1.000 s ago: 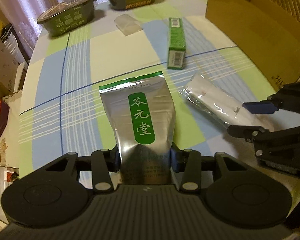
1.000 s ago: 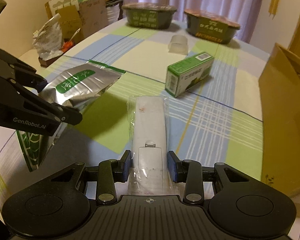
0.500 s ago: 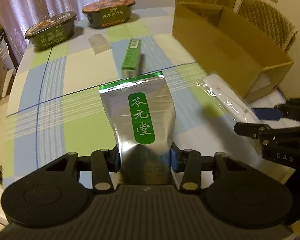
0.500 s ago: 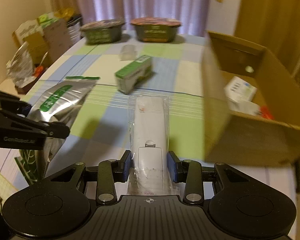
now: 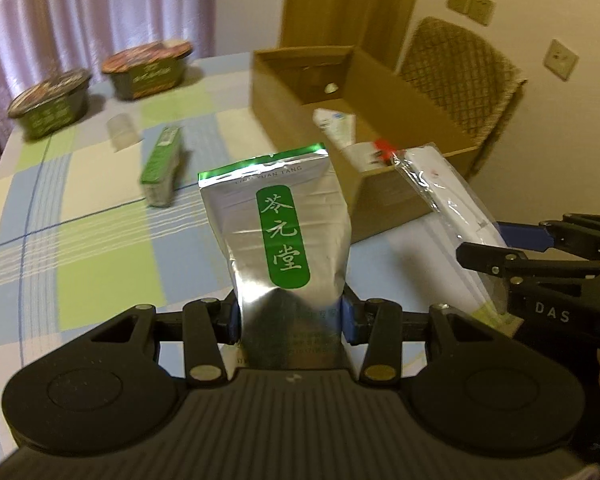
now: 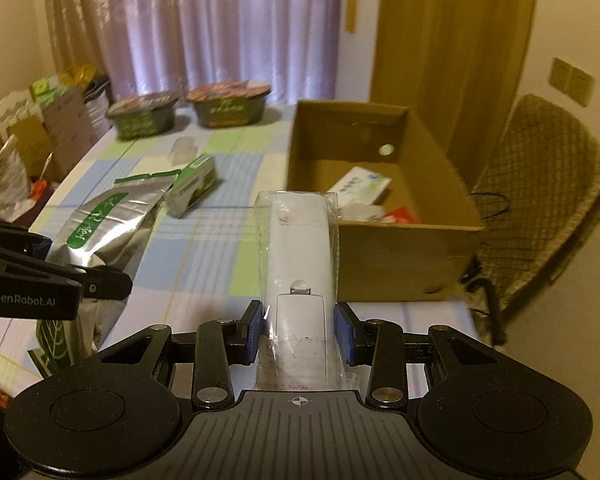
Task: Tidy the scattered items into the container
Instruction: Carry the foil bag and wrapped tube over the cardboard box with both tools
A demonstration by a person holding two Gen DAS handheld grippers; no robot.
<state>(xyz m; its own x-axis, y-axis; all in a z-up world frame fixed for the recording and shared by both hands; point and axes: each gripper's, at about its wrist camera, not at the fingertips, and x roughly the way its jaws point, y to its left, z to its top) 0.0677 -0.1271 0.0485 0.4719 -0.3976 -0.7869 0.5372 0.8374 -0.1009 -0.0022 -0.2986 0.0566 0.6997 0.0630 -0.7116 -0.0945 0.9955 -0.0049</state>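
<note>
My left gripper (image 5: pixel 290 318) is shut on a silver pouch with a green label (image 5: pixel 278 236), held upright above the table. My right gripper (image 6: pixel 300 324) is shut on a white remote in a clear plastic bag (image 6: pixel 298 248), raised and pointing at the near wall of the open cardboard box (image 6: pixel 400 252). The box (image 5: pixel 380 196) holds a white packet (image 6: pixel 360 186) and something red. The bagged remote (image 5: pixel 440 184) shows at the right in the left wrist view, the pouch (image 6: pixel 104 224) at the left in the right wrist view.
On the checked tablecloth (image 5: pixel 100 240) lie a green carton (image 5: pixel 162 170), a small clear cup (image 5: pixel 120 132) and two instant-noodle bowls (image 5: pixel 52 102) (image 5: pixel 152 68). A wicker chair (image 6: pixel 540 200) stands right of the box. Bags and boxes clutter the floor at the left (image 6: pixel 32 128).
Both grippers have risen off the table with their loads and swung right toward the box, which now shows its inside in both views.
</note>
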